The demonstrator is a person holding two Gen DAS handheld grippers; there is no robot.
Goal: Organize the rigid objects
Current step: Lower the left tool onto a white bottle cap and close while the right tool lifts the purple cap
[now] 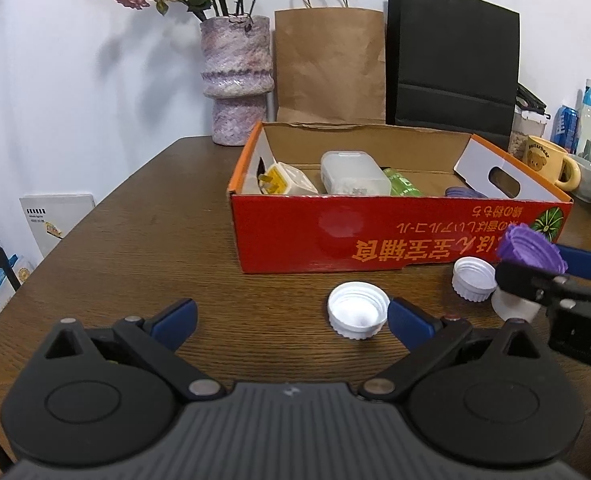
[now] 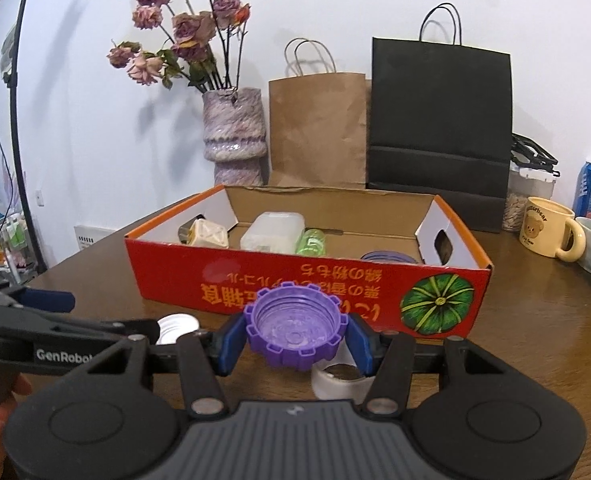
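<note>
Right tool: the right tool point(image 2: 295, 338) has its blue pads point(image 2: 231, 338) pressed on both sides of a purple ridged plastic bottle cap point(image 2: 294, 330), open side facing the camera — a firm pinch, cap lifted clear of the table.
Purple cap's place: in front of the red cardboard box's point(image 2: 255, 276) near wall, short of its rim; from the left wrist view the same purple cap point(image 1: 531, 248) sits at the far right, clamped in the right tool point(image 1: 543, 268).
Left tool: the left tool point(image 1: 291, 320) is spread wide, holding nothing, low over the dark wooden table point(image 1: 135, 264).
White caps: an upturned white ribbed plastic cap point(image 1: 358, 315) rests on the table just inside the left tool's right blue pad point(image 1: 409, 322) — touching or not, I cannot tell. A second white ribbed cap point(image 1: 473, 278) lies tilted further right, beside a white roll of tape point(image 1: 511, 308).
Under the right tool: that white roll point(image 2: 335, 380) lies on the table below the purple cap.
Box contents: a yellow-and-cream plug adapter point(image 1: 285, 182), a translucent white plastic case point(image 1: 353, 174), a green cylinder point(image 1: 403, 184) and blue-purple rings point(image 1: 463, 192).
Behind the box: a mottled purple vase of dried roses point(image 1: 237, 80), a brown paper bag point(image 1: 329, 64), a black paper bag point(image 1: 453, 52).
Far right: a yellow bear mug point(image 2: 549, 226).
</note>
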